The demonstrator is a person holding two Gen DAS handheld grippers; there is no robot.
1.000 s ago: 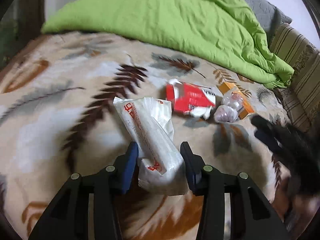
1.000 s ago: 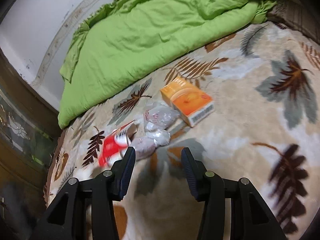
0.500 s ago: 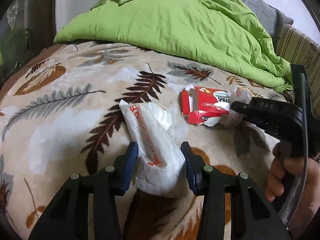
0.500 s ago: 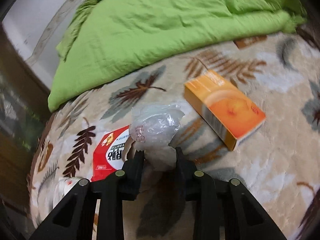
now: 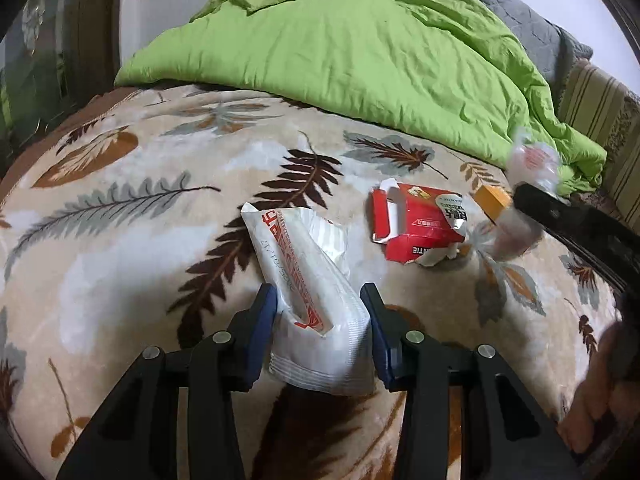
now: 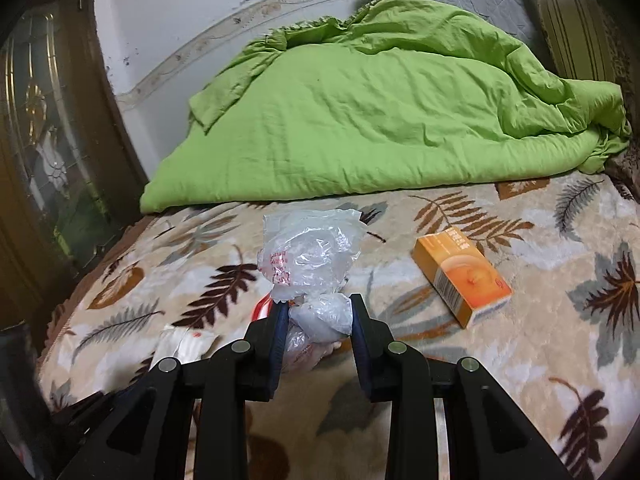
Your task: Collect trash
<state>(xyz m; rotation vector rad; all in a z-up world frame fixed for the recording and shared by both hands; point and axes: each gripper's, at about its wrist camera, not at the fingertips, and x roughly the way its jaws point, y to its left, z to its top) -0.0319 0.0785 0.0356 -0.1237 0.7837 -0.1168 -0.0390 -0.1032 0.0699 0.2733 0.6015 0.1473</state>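
1. Since a second ago our right tongs (image 6: 317, 312) went from hanging empty over the crumpled clear plastic bag (image 6: 310, 258) to pinching it at its knotted lower part, and it now looks lifted off the leaf-print fleece blanket (image 6: 540, 352).
2. Our left tongs (image 5: 318, 316) sit about where they were, closed onto the white plastic pouch with red print (image 5: 298, 276), which sticks out ahead of the tips.
3. Left to grab: the torn red cardboard carton (image 5: 418, 222) ahead-right of the left tongs, and the orange cardboard box (image 6: 462, 276) just right of the right tongs.
4. For this lift we'd say keep the squeeze steady. That bag is thin and slippery, so it could slide out if we swing fast.
5. No bin shows in either view, so we can't tell where it goes.
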